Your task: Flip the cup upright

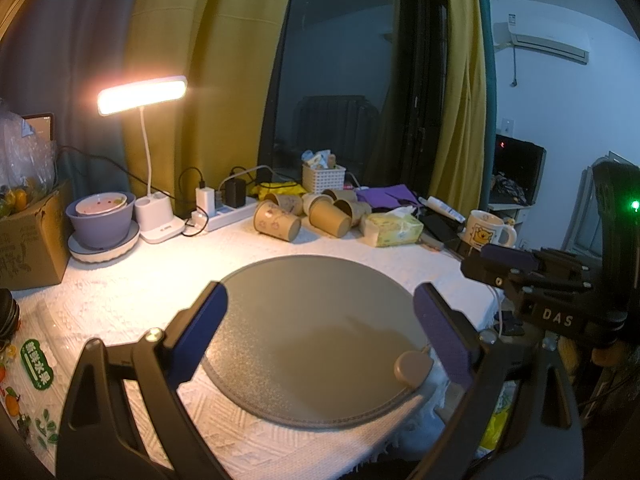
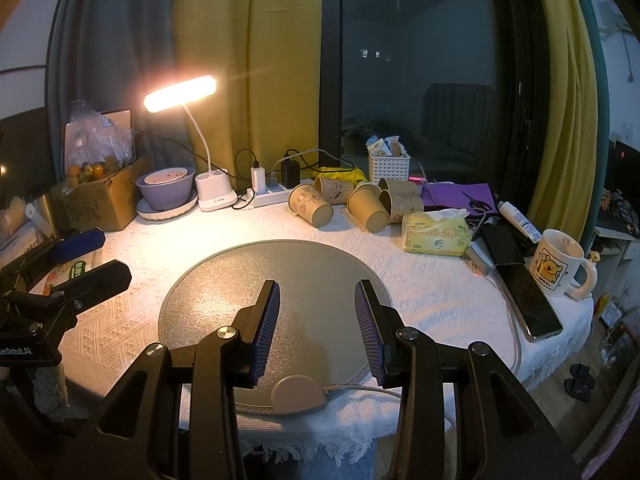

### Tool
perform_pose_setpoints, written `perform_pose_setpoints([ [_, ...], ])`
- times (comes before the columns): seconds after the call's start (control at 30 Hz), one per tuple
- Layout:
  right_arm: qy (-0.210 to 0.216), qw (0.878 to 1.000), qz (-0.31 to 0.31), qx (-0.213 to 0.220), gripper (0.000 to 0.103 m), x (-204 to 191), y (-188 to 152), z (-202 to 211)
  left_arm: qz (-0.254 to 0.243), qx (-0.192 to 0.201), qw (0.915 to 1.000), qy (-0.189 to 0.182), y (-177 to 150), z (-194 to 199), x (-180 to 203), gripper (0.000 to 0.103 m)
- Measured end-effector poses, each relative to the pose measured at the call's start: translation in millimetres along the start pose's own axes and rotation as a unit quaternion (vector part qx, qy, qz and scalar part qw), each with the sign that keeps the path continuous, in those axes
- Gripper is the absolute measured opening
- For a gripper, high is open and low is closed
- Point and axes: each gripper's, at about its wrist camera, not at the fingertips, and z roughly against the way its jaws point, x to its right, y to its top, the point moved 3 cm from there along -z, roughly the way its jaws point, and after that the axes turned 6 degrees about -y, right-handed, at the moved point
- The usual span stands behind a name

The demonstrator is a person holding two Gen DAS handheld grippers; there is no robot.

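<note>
Several brown paper cups lie on their sides at the back of the table; the nearest one (image 1: 277,221) (image 2: 311,205) lies left of another (image 1: 331,217) (image 2: 368,210). My left gripper (image 1: 320,300) is open and empty above the round grey mat (image 1: 312,320). My right gripper (image 2: 316,300) is open and empty over the same mat (image 2: 240,280). The right gripper's fingers (image 1: 508,258) show at the right edge of the left wrist view. Both grippers are well short of the cups.
A lit desk lamp (image 2: 180,94), a purple bowl on a plate (image 2: 166,188), a power strip (image 2: 272,196), a tissue pack (image 2: 436,234), a white basket (image 2: 388,168), phones (image 2: 532,300) and a bear mug (image 2: 558,260) ring the mat. A cardboard box (image 2: 100,200) stands left.
</note>
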Motion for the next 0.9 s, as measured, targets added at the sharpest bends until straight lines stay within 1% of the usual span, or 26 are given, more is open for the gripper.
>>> perform_pose_setpoints([
  [0.9,-0.002,1.0,0.002,-0.001,0.041,2.6,3.4,-0.1,0.001,-0.003,1.0,-0.002,-1.5,-1.9,2.6,0.095],
])
